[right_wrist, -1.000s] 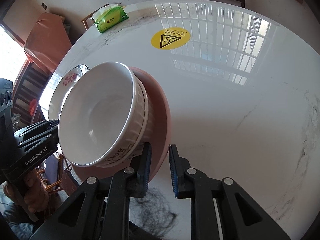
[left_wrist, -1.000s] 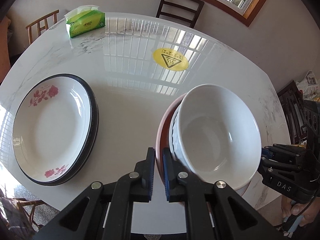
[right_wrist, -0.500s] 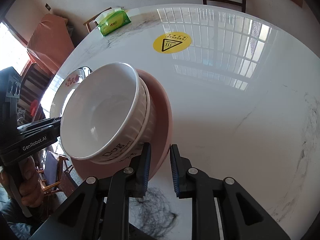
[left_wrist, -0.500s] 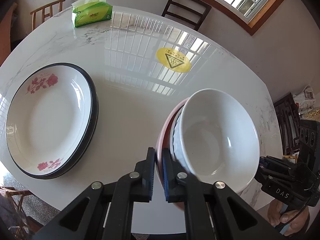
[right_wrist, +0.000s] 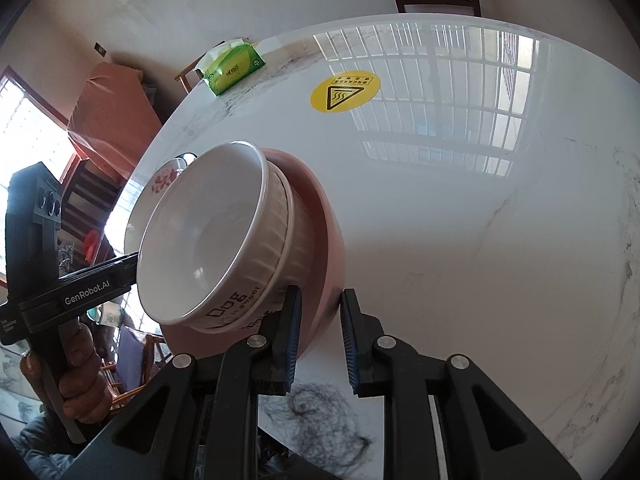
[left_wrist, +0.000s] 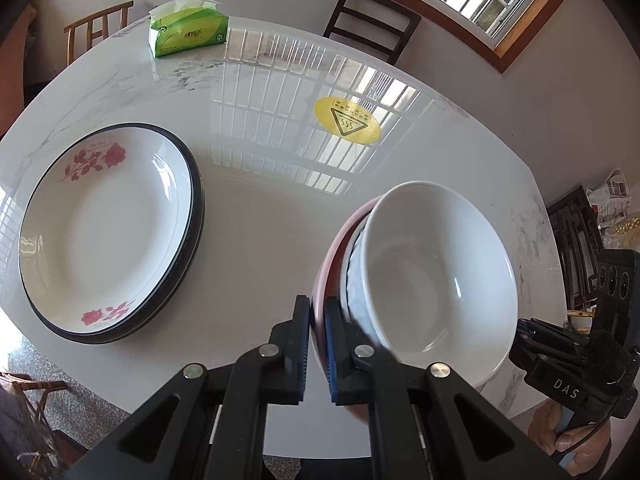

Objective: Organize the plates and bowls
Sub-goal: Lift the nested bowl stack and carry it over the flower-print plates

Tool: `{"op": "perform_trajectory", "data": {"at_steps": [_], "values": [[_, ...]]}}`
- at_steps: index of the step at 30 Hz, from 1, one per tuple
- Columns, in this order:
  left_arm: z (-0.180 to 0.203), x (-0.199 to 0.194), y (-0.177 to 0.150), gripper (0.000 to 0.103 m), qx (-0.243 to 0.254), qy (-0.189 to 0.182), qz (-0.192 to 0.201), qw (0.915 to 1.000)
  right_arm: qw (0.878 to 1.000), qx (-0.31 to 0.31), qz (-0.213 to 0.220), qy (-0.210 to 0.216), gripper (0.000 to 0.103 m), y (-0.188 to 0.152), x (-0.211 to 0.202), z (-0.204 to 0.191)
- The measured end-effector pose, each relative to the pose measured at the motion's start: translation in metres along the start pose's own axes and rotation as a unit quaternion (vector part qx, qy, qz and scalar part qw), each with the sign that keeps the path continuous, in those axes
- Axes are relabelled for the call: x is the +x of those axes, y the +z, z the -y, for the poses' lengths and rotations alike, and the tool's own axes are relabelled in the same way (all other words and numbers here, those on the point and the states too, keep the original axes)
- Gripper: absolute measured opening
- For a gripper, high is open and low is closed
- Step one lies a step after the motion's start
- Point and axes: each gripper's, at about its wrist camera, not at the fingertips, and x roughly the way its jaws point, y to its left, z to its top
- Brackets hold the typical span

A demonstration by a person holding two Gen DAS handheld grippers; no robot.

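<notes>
A pink bowl [left_wrist: 326,272] carries two nested white bowls [left_wrist: 436,280] and is held tilted above the white marble table [left_wrist: 260,208]. My left gripper [left_wrist: 317,344] is shut on the pink bowl's near rim. My right gripper [right_wrist: 320,332] is shut on the opposite rim of the pink bowl [right_wrist: 320,240], with the white bowls [right_wrist: 208,240] leaning to its left. A white rose-patterned plate [left_wrist: 104,232] lies stacked on a black-rimmed plate at the table's left. Part of it shows behind the bowls in the right wrist view [right_wrist: 160,182].
A green tissue box [left_wrist: 188,36] stands at the table's far edge. A yellow heat-warning sticker [left_wrist: 346,120] marks the table's middle. Chairs [left_wrist: 372,20] stand around the table. The table's front edge is just below the bowls.
Both grippers have lifted the bowl stack higher above the table and tilted it more. The plates have not moved.
</notes>
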Motion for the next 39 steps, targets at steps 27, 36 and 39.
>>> {"op": "perform_trajectory", "data": {"at_steps": [27,36,39], "values": [[-0.008,-0.040,-0.001,0.006,-0.015,0.020,0.041,0.9988,0.999,-0.011,0.025,0.028,0.019,0.004,-0.010,-0.022],[-0.013,-0.052,0.000,0.006,-0.018,0.031,0.055,0.9978,0.999,-0.013,0.025,0.036,0.019,0.006,-0.008,-0.030],[-0.015,-0.055,0.000,0.006,-0.020,0.034,0.059,0.9975,0.999,-0.015,0.027,0.037,0.019,0.007,-0.008,-0.033]]}}
